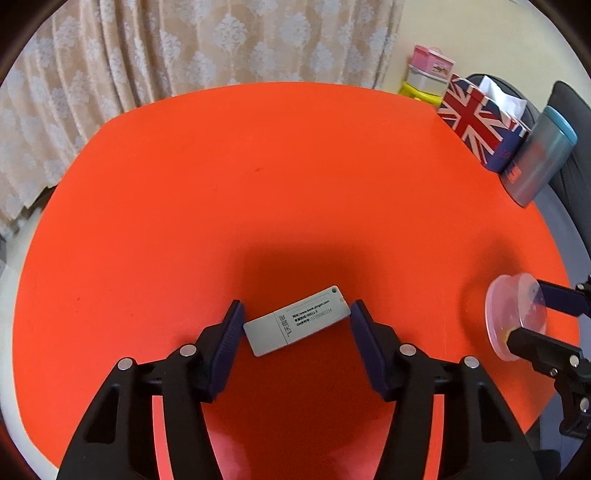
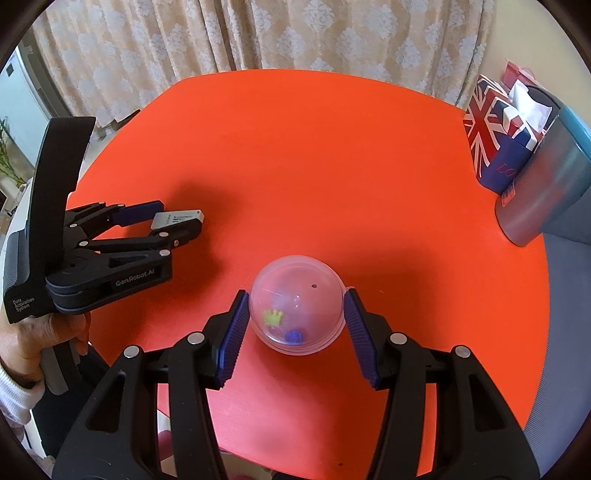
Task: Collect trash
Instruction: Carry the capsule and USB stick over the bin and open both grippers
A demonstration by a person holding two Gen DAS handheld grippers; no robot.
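Observation:
A grey USB token (image 1: 296, 320) with printed text lies on the orange table (image 1: 258, 184). My left gripper (image 1: 296, 321) is open, its blue pads on either side of the token, close to its ends. A clear plastic capsule (image 2: 296, 315) holding a green crown and a blue bit sits on the table. My right gripper (image 2: 295, 321) is open around the capsule, pads close to its sides. The capsule (image 1: 515, 319) and right gripper also show in the left wrist view; the token (image 2: 177, 218) and left gripper (image 2: 173, 221) show in the right wrist view.
A Union Jack tissue box (image 1: 476, 122) and a blue-grey bin (image 1: 543, 155) stand at the table's far right edge, also in the right wrist view (image 2: 495, 140) (image 2: 546, 177). Pink and yellow containers (image 1: 428, 74) stand behind. A patterned curtain (image 2: 258, 33) hangs beyond the table.

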